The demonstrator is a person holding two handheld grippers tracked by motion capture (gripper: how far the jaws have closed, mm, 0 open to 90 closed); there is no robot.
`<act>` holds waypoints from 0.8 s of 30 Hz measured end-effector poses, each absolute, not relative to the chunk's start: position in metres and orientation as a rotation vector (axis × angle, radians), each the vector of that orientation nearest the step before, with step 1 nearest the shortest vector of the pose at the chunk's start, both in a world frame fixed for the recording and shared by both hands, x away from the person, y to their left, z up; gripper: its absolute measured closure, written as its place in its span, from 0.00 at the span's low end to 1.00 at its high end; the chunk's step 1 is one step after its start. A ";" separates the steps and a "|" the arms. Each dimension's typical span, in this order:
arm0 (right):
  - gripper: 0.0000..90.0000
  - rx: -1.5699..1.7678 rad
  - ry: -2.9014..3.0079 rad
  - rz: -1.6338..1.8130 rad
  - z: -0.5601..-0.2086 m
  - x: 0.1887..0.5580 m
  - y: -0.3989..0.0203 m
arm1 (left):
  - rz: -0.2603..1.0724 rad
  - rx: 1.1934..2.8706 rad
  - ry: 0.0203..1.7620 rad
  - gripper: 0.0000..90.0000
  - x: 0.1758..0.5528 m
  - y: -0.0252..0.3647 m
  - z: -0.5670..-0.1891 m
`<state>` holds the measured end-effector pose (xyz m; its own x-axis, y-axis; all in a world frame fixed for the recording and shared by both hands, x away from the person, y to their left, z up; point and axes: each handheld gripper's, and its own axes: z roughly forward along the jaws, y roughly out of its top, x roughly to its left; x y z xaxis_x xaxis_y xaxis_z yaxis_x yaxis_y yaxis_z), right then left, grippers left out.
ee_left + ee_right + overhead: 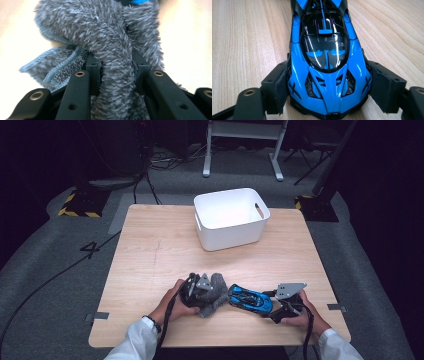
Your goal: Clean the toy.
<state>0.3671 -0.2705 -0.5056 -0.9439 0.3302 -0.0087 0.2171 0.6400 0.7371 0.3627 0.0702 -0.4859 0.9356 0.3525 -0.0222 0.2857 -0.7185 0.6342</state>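
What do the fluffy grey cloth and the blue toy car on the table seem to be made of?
Fluffy grey cloth: soft long-pile microfibre or chenille, judging by its shaggy fibres and stitched blue-grey hem. Blue toy car: glossy painted plastic or die-cast metal, showing sharp reflections; which one is unclear.

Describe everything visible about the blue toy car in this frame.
The blue toy car is glossy, apparently hard-bodied, with black glazing, vents and trim. It stands upright on the wooden table, one end clamped at both flanks by the right gripper, its other end beside the grey fluffy cloth.
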 end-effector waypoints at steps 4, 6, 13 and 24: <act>0.28 0.459 2.713 1.188 -0.505 0.367 -0.270 | 0.058 2.399 0.349 0.76 0.343 0.055 -0.487; 0.28 0.461 2.713 1.186 -0.505 0.367 -0.270 | 0.075 2.411 0.331 0.76 0.336 0.044 -0.487; 0.28 0.487 2.708 1.172 -0.505 0.365 -0.270 | 0.096 2.433 0.287 0.78 0.325 0.019 -0.479; 0.28 0.522 2.689 1.162 -0.505 0.366 -0.265 | 0.025 2.380 0.179 0.80 0.320 0.004 -0.472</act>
<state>0.3665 -0.2651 -0.5046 -0.9253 0.3791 -0.0134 0.2502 0.6363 0.7297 0.3200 0.0036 -0.4725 0.9900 0.1366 -0.0338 0.1226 -0.7187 0.6844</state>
